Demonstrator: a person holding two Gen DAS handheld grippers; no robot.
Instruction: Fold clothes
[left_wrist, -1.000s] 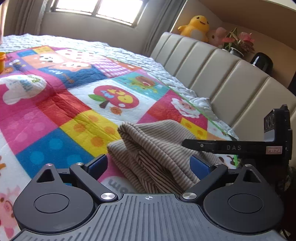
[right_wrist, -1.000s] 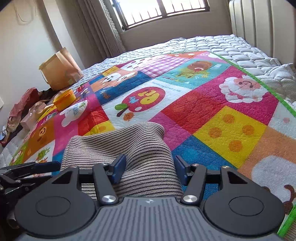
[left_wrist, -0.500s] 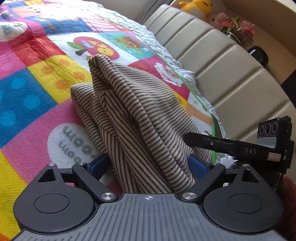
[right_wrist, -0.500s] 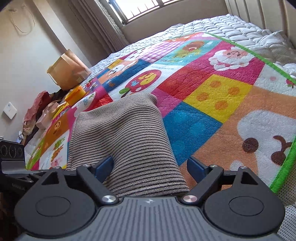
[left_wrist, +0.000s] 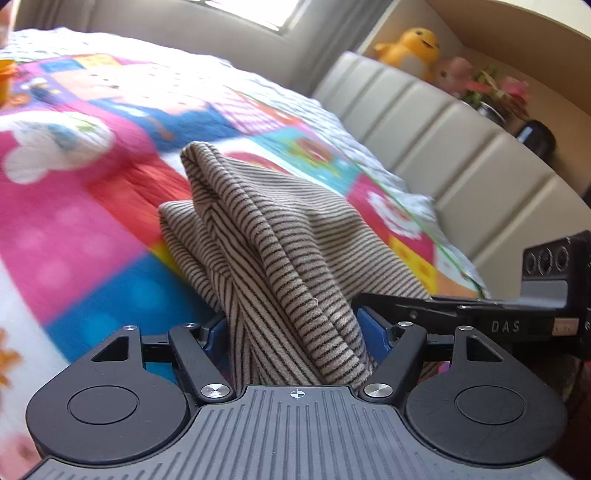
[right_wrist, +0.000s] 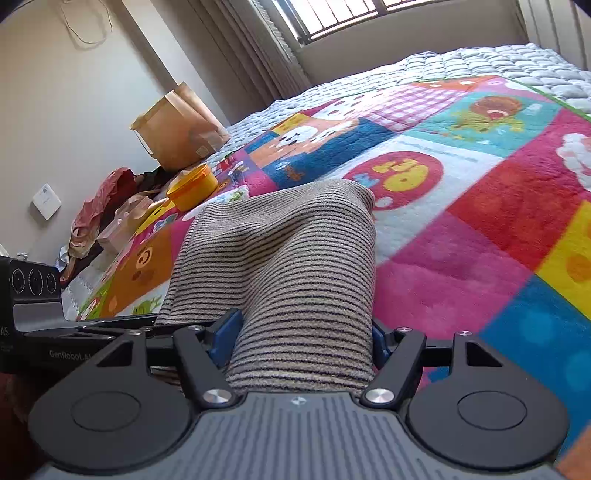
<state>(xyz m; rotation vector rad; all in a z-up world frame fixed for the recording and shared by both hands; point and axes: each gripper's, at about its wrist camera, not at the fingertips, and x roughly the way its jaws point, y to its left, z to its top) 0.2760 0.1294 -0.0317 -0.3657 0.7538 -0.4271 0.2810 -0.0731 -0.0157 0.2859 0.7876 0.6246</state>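
A beige garment with thin dark stripes (left_wrist: 280, 243) lies bunched on the colourful quilt (left_wrist: 74, 229). My left gripper (left_wrist: 295, 332) is shut on one end of it, the cloth rising in a folded ridge ahead of the blue pads. My right gripper (right_wrist: 303, 332) is shut on the same striped garment (right_wrist: 288, 251), which stretches forward from its jaws. In the left wrist view the right gripper's body (left_wrist: 517, 317) shows at right; in the right wrist view the left gripper's body (right_wrist: 37, 314) shows at left. The two hold the cloth side by side.
A padded beige headboard (left_wrist: 443, 147) runs along the right, with plush toys (left_wrist: 417, 51) and a plant on the ledge above. A brown paper bag (right_wrist: 177, 129), an orange container (right_wrist: 192, 184) and piled items (right_wrist: 99, 218) sit at the bed's far left edge.
Both grippers have lifted and tilted up with the cloth. The jaws have closed in on the garment, and the fold now stands higher off the quilt.
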